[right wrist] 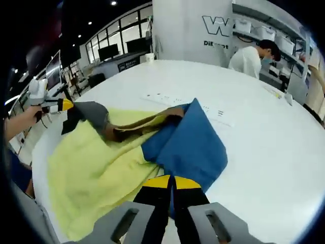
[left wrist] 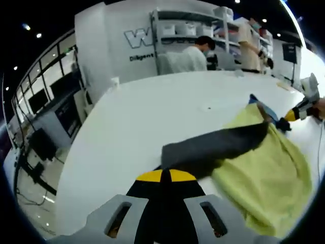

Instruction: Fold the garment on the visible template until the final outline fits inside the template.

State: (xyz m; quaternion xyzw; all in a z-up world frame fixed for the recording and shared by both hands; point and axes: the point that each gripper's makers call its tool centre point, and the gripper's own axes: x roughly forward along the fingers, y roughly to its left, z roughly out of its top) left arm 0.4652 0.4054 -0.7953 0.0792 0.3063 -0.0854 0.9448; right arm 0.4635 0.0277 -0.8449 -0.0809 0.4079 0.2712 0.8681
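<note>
A garment lies on the white table, with a yellow-green body, one dark grey sleeve and one blue sleeve. In the left gripper view my left gripper is shut on the end of the grey sleeve. My right gripper shows at the far right there, holding the blue sleeve. The right gripper view has my right gripper shut on the blue sleeve's near edge. At its left edge the left gripper holds the grey sleeve. A brown strip crosses the yellow body.
A pale strip with small printed marks lies on the table just beyond the garment. Two people stand at white shelves past the table's far edge. The table's rounded edge drops to the floor at left.
</note>
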